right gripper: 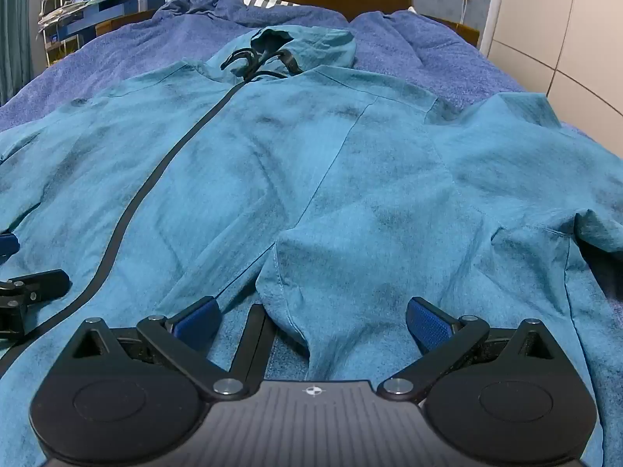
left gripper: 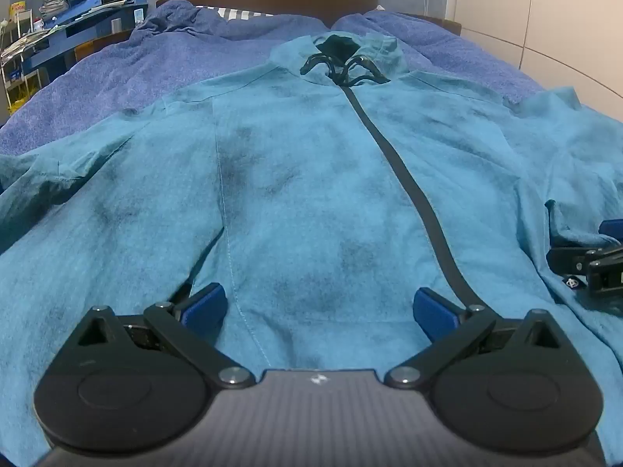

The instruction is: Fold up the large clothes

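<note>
While it lies spread front-up on the blue bedspread (left gripper: 97, 74), the teal jacket (left gripper: 311, 194) points its hood toward 12 o'clock — black zip (left gripper: 409, 190) closed. Left gripper (left gripper: 319, 307) and right gripper (right gripper: 311, 315) — both at 6 o'clock over the hem, jaws wide apart, holding nothing

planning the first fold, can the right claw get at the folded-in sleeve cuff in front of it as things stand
Probably yes: the right claw is wide open with the sleeve cuff lying between its fingers, nothing covering it on the jacket.

Jacket sleeves (left gripper: 46, 179) beyond frame edges
</note>
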### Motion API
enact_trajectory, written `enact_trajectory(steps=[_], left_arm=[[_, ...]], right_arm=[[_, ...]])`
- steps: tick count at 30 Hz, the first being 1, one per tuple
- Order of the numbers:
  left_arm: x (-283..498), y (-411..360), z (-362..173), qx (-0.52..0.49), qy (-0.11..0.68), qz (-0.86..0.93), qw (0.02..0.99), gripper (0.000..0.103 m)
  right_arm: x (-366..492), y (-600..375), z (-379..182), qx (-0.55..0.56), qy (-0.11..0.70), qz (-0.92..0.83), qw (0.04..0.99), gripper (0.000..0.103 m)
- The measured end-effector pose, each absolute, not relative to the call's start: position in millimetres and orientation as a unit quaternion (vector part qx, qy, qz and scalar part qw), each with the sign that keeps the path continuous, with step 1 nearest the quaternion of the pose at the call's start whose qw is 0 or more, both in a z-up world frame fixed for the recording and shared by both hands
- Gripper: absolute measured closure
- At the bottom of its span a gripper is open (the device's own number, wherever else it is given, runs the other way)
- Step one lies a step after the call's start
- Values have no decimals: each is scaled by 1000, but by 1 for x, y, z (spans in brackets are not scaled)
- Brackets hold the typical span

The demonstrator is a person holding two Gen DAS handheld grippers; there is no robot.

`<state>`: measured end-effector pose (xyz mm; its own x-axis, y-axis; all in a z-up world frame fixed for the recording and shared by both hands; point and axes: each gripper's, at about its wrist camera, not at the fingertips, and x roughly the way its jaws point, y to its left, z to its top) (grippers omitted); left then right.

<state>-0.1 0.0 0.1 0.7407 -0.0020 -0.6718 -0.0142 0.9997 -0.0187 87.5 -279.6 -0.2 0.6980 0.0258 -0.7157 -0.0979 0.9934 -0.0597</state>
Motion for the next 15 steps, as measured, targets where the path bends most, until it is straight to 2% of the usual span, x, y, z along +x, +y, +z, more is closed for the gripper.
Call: enact_trajectory(steps=[15], left_arm=[[0, 0, 0, -10, 360, 3, 933, 0]], right_arm=[[88, -280, 0, -46, 388, 34, 920, 0]])
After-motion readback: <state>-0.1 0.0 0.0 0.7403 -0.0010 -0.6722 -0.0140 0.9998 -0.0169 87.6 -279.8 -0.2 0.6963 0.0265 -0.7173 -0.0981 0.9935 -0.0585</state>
